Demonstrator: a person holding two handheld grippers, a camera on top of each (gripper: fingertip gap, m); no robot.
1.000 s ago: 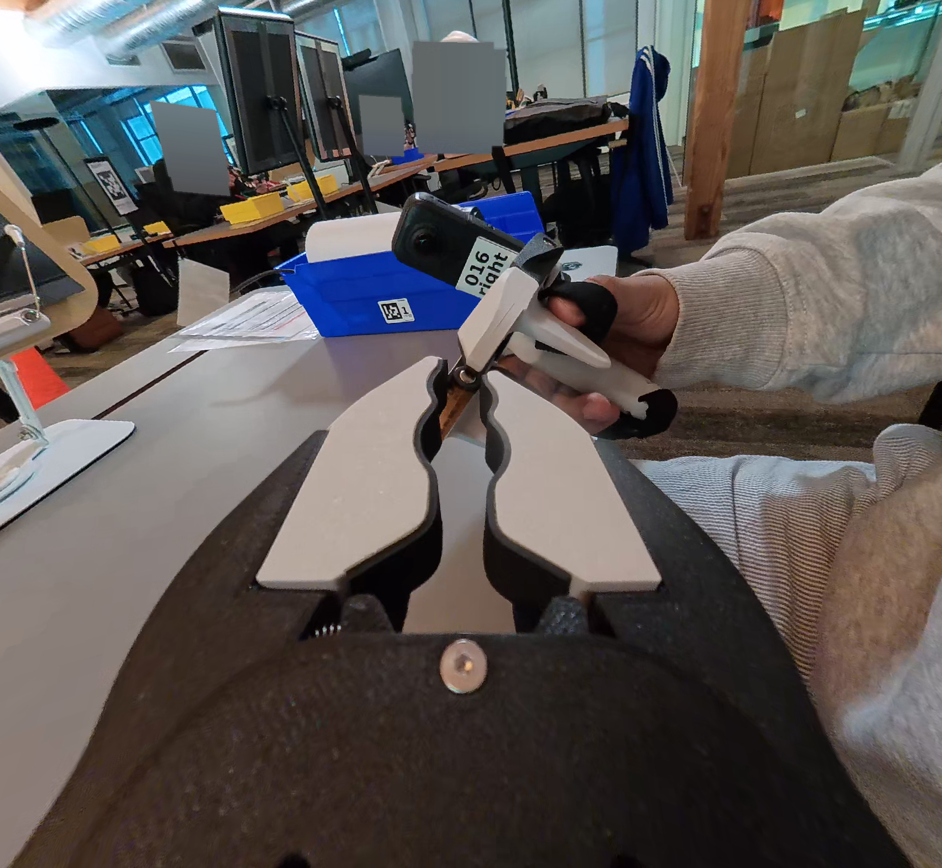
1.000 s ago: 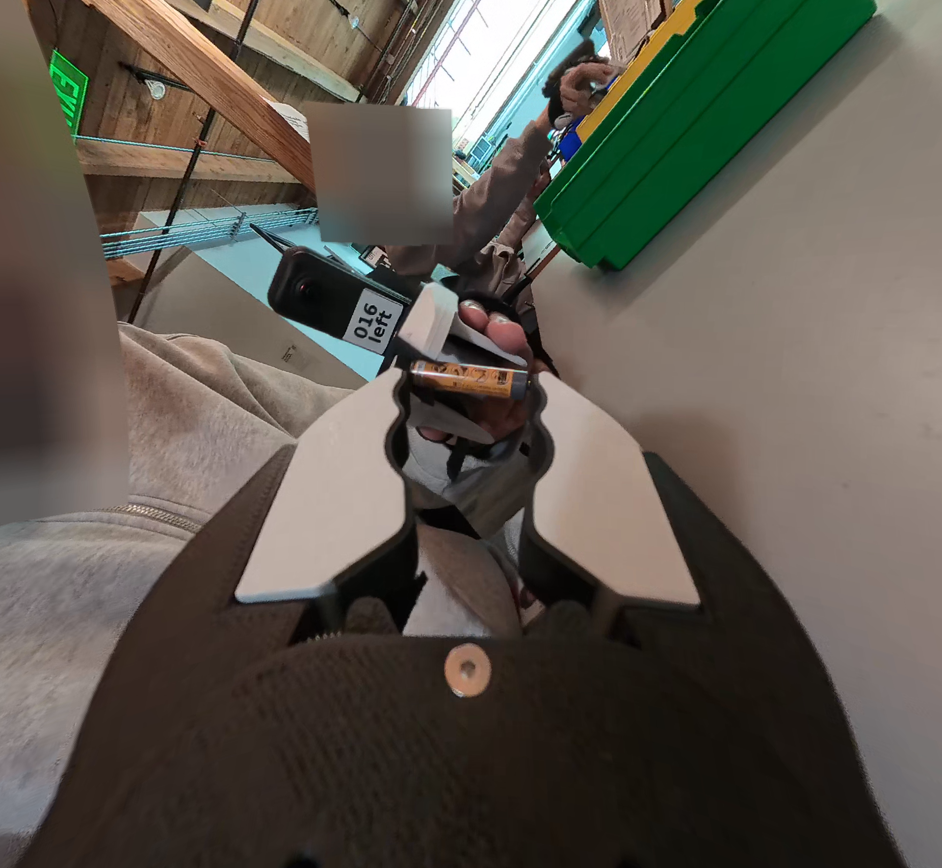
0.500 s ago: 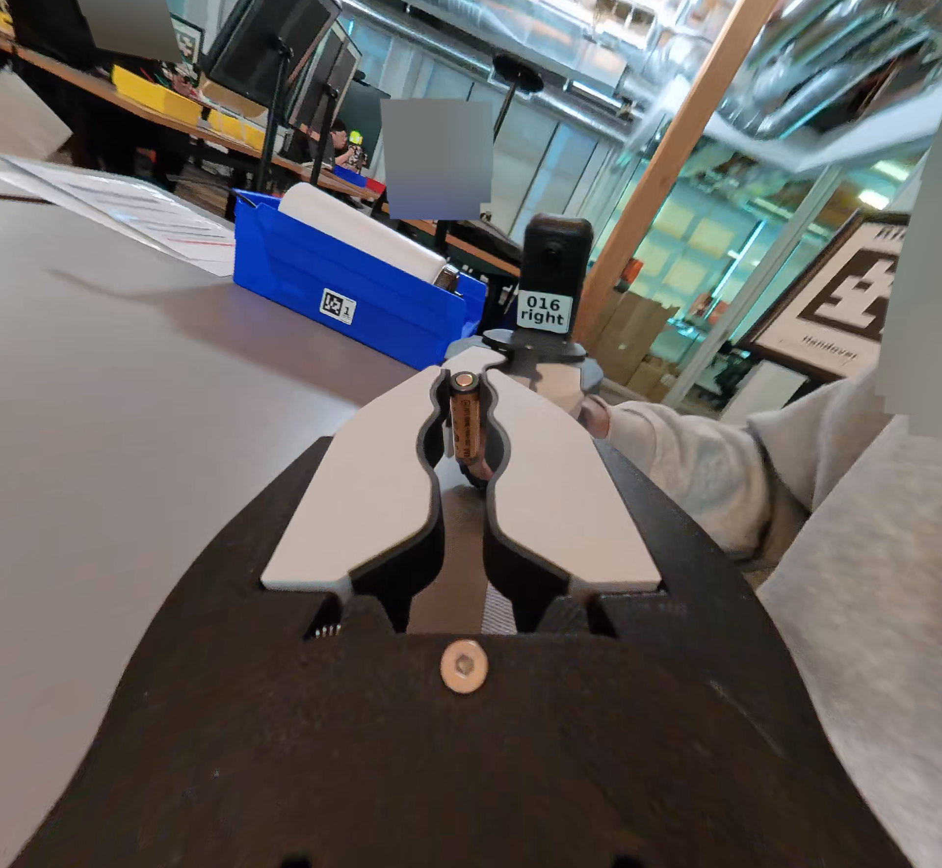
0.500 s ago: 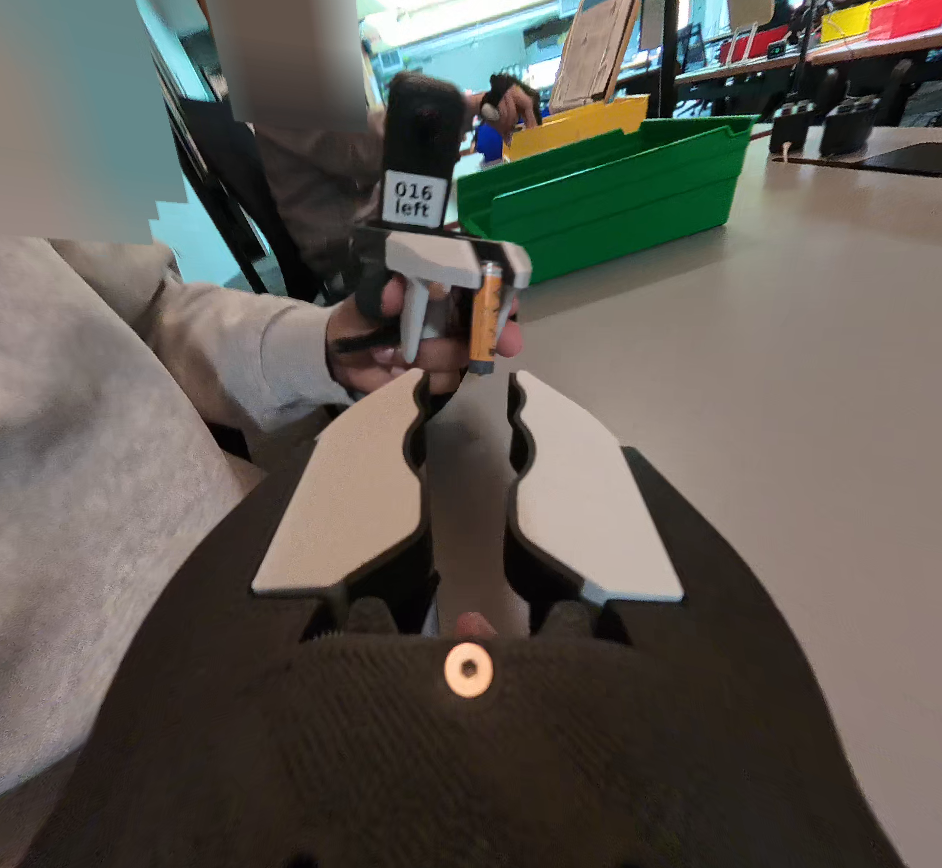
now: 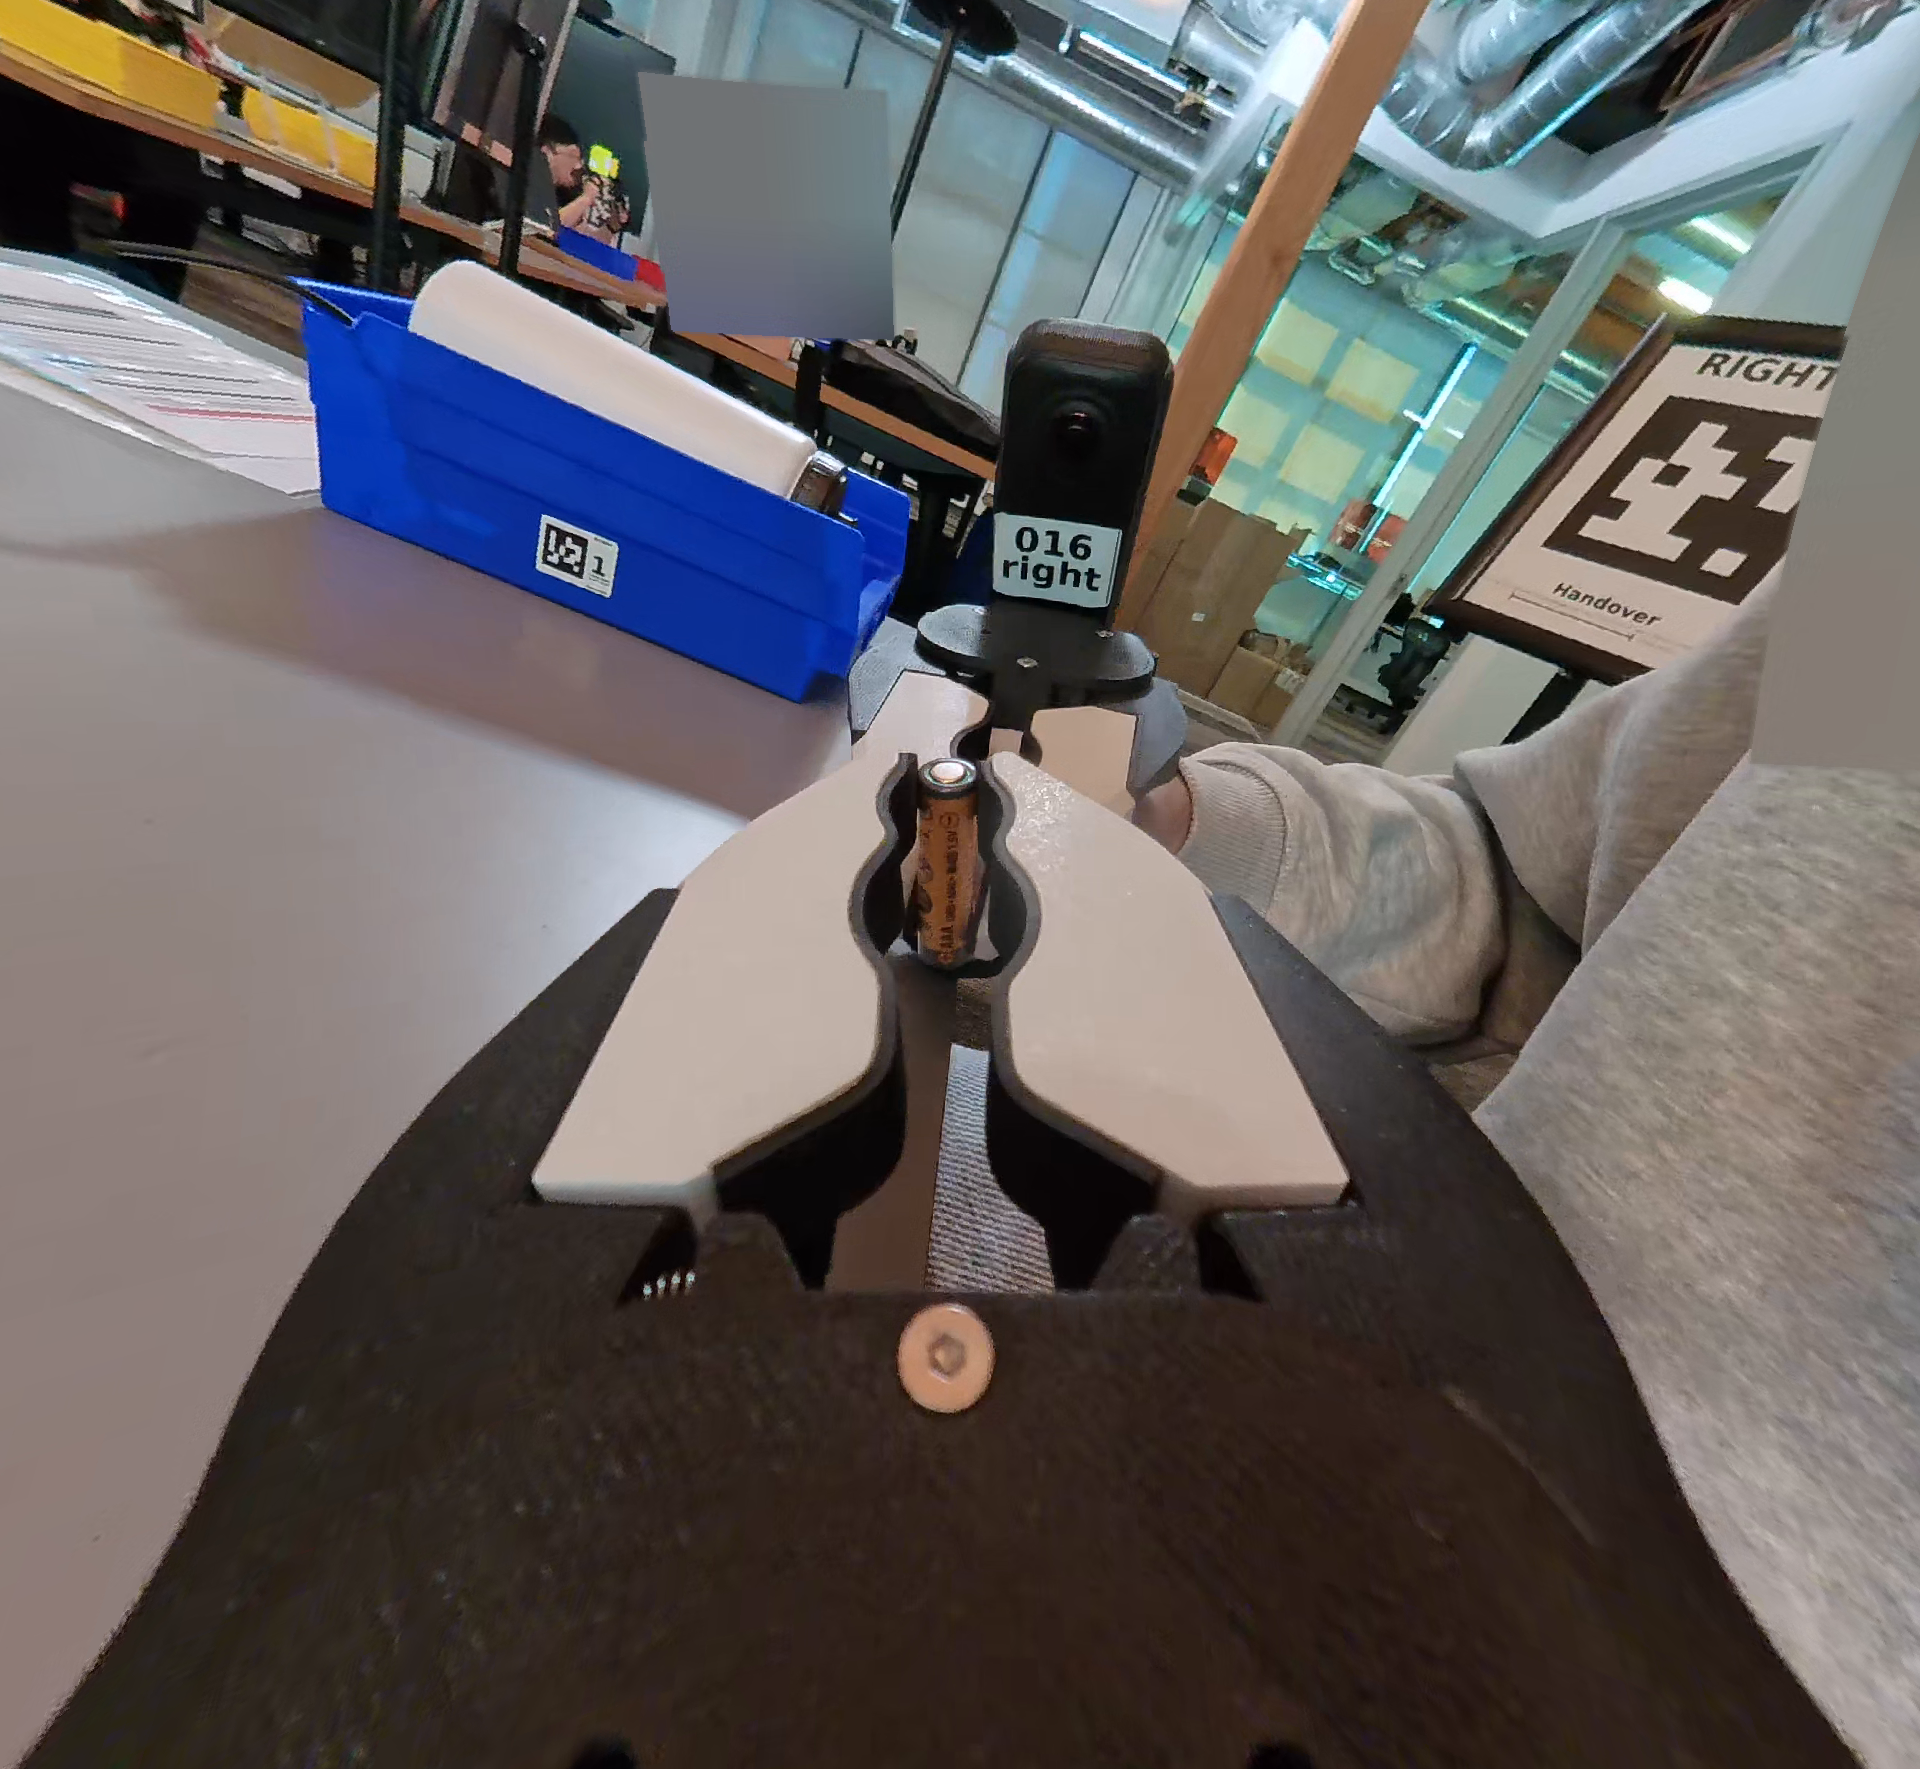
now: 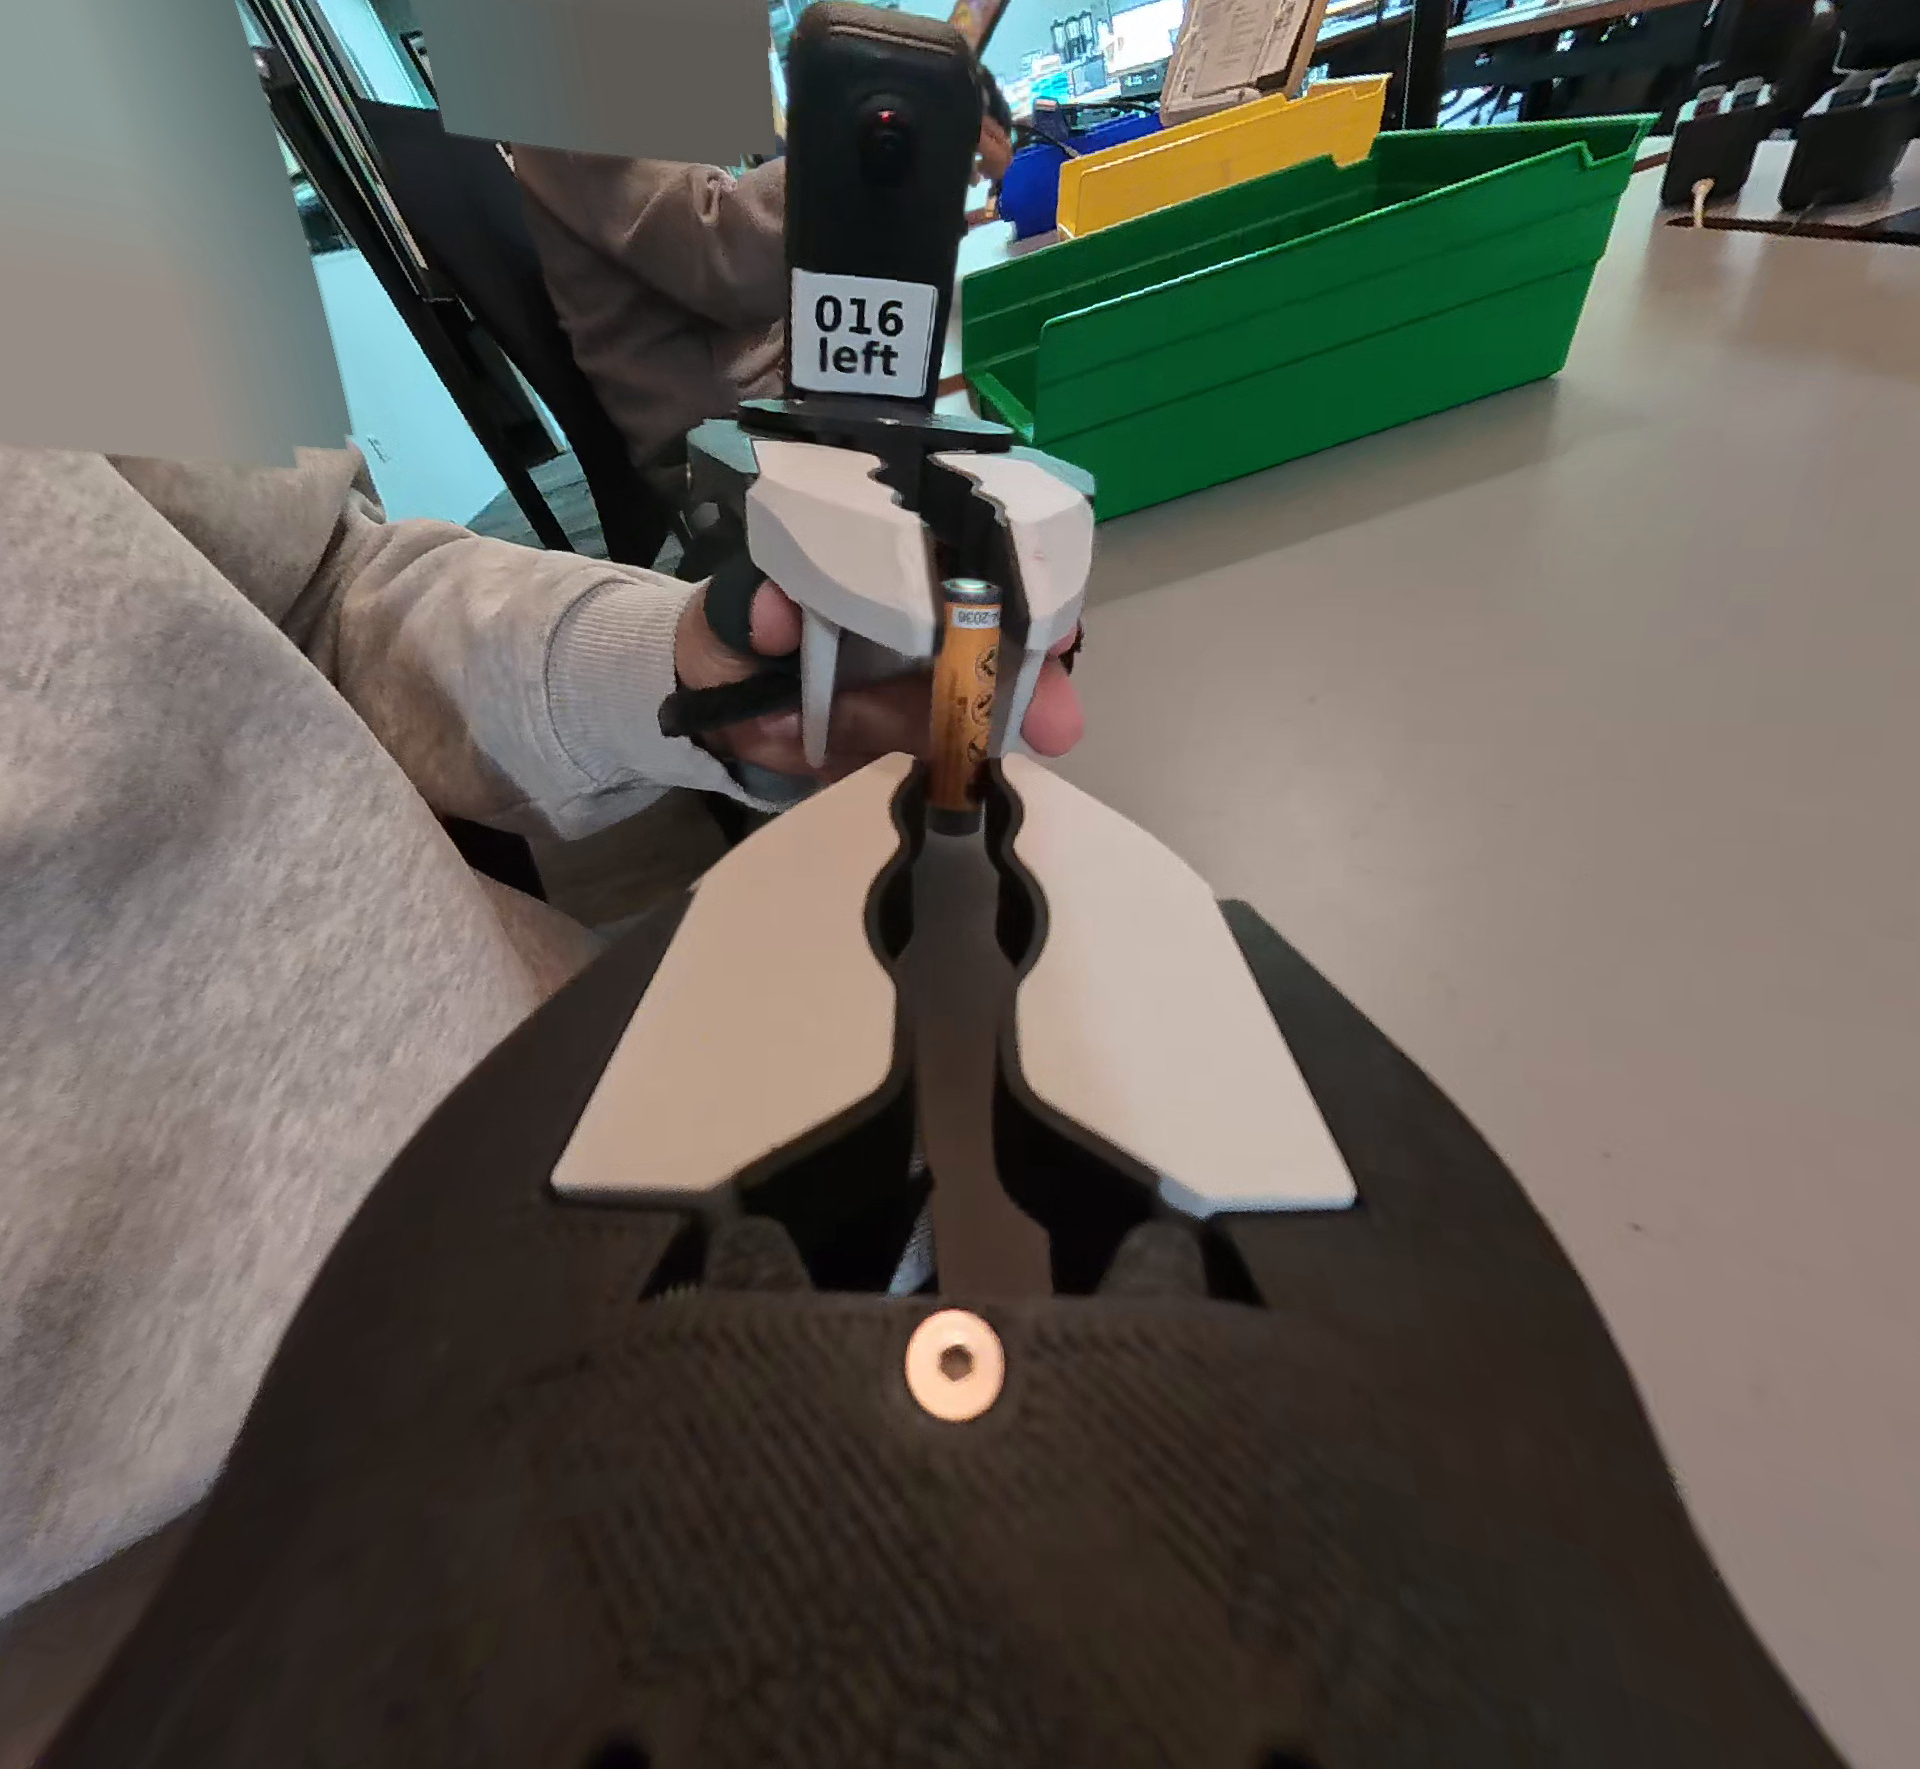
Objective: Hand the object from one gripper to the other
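Observation:
An orange and black battery (image 5: 948, 878) stands upright between the tips of my left gripper (image 5: 943, 784), which is shut on it. In the right wrist view the left gripper (image 6: 961, 618) faces me and grips the battery (image 6: 964, 691) by its upper half. My right gripper (image 6: 954, 779) is open by a narrow gap. Its fingertips stand on either side of the battery's lower end, close to it. The right gripper (image 5: 1003, 732) also shows in the left wrist view, just behind the battery. Both grippers are above the grey table (image 6: 1507, 680).
A blue bin (image 5: 582, 514) holding a white roll (image 5: 613, 379) stands on the table on the left side. A green bin (image 6: 1299, 317) and a yellow bin (image 6: 1216, 140) stand farther back. A framed marker sign (image 5: 1683, 493) stands to the right. Grey sleeves (image 6: 260, 836) are close by. Less than 4 cm separates the two grippers' tips.
The battery turned upright in the left gripper. Both grippers levelled out and now face each other. The right gripper moved in and narrowed around the battery's lower end.

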